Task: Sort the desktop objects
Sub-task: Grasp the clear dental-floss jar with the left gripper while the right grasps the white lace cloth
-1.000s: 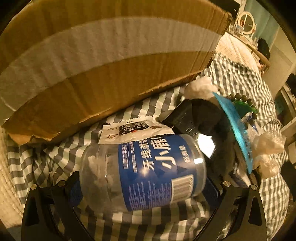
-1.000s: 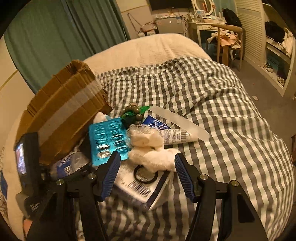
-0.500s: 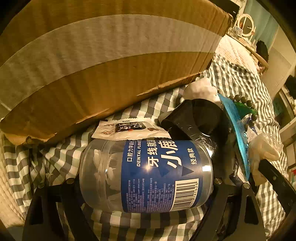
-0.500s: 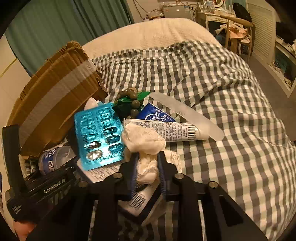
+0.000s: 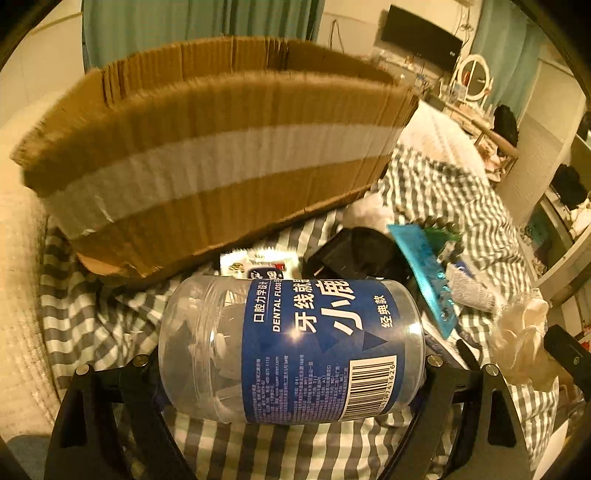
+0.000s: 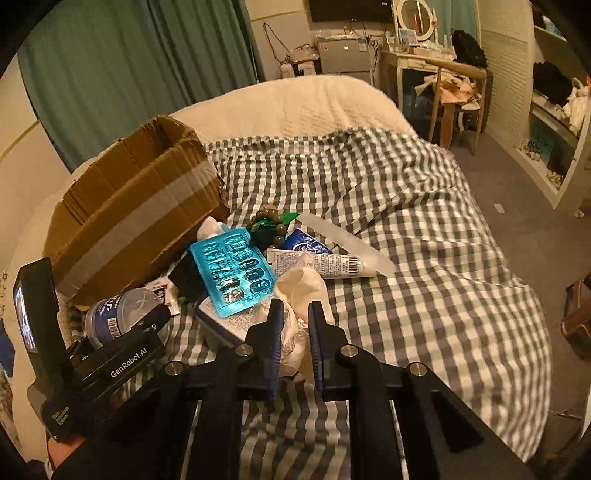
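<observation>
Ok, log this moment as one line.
left claw: shut on floss jar | right claw: shut on white cloth | cardboard box: open, beside pile

Warm, dim bedroom light. Teal curtains (image 6: 122, 74) on the far wall, beyond a bed (image 6: 424, 236) under a grey checked cover. Wall-mounted dark screen (image 6: 349, 9), dressing table with round mirror (image 6: 413, 16), wooden chair (image 6: 458, 96), shelving (image 6: 554, 122) at right.
</observation>
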`<move>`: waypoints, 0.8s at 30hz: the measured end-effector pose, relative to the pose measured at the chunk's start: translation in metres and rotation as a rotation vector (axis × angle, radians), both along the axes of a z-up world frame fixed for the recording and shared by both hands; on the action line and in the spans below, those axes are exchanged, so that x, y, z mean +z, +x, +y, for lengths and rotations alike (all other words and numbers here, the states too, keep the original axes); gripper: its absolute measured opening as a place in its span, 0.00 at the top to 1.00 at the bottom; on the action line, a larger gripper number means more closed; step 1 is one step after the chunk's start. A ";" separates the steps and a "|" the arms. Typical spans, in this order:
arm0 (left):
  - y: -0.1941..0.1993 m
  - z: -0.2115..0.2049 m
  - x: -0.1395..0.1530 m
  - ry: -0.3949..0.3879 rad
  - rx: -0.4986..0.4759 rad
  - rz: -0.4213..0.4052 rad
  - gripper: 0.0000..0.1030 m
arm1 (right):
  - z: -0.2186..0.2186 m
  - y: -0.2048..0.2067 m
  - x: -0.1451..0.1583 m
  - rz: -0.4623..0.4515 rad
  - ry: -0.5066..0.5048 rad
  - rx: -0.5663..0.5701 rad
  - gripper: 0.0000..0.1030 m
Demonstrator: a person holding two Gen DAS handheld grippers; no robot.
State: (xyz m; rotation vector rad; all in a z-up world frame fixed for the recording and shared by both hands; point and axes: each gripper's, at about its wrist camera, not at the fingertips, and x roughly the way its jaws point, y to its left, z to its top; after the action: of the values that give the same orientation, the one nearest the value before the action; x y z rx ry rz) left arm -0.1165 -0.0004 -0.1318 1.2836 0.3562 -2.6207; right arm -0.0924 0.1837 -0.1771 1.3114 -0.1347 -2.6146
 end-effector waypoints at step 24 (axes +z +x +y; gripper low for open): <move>0.025 -0.016 0.013 0.080 -0.011 0.027 0.12 | -0.028 0.044 0.006 -0.015 0.034 0.025 0.38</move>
State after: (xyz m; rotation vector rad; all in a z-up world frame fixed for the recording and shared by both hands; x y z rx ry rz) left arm -0.0916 -0.0159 -0.1184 1.2795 0.4635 -2.6601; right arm -0.0481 0.1554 -0.1716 1.3349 -0.0761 -2.5983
